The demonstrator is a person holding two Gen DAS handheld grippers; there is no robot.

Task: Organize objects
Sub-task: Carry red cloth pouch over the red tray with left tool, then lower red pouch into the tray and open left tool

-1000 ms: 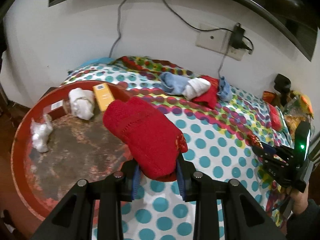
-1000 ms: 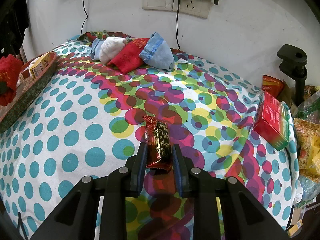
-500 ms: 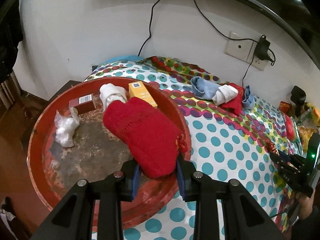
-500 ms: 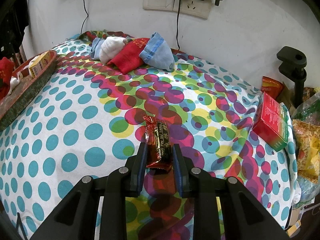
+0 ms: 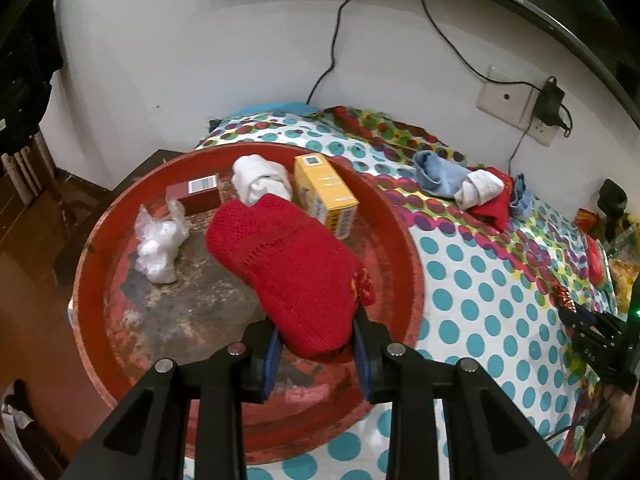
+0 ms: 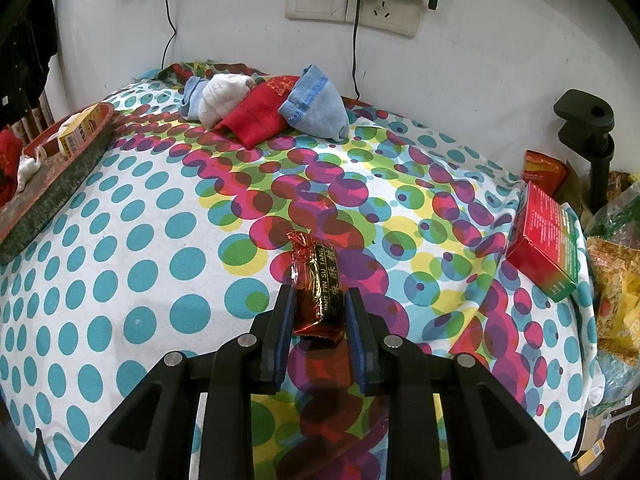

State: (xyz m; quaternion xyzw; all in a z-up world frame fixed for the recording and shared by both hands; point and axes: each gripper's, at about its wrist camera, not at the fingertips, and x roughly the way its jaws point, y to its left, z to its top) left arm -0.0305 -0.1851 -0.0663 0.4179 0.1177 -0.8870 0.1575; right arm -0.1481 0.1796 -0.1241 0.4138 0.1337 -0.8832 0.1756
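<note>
My left gripper (image 5: 316, 344) is shut on a red knitted sock (image 5: 284, 264) and holds it above the round red tray (image 5: 404, 240). In the tray lie a white rolled sock (image 5: 260, 178), a yellow box (image 5: 324, 194), a dark red box (image 5: 196, 192) and crumpled white plastic (image 5: 158, 242). My right gripper (image 6: 318, 320) is shut on a red and black candy bar (image 6: 318, 286) just above the dotted cloth (image 6: 160, 240). A pile of blue, white and red socks (image 6: 264, 106) lies at the back by the wall.
A red and green box (image 6: 546, 242) and snack bags (image 6: 616, 280) sit at the table's right edge beside a black clamp stand (image 6: 588, 136). Cables hang from wall sockets (image 6: 352, 4). The tray's rim (image 6: 52, 188) shows at the far left of the right wrist view.
My left gripper has carried the red sock leftward, from over the tray's right rim to over the tray's middle. The right gripper and candy bar have stayed still.
</note>
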